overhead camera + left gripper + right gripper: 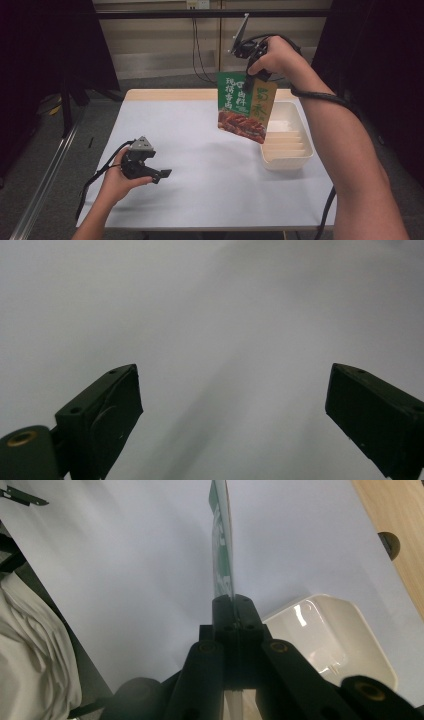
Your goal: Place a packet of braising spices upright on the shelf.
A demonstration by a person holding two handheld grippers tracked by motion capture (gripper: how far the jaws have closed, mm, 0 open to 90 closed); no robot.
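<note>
1. While its top edge is clamped between the closed jaws of the right gripper [251, 75], a flat, glossy green-and-tan pouch [245, 106] is held above the table [200, 150].
2. A white ribbed plastic tray [287, 137] is seen just beside it.
3. The pouch's long axis is hung downward, slightly tilted.
4. The left gripper [161, 175] is kept low, jaws apart, nothing between.

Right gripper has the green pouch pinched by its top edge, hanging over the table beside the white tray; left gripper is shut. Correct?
Not quite: the left gripper is open, jaws wide apart with nothing between them, as the left gripper view shows. The right gripper does pinch the pouch by its top edge beside the tray.
</note>
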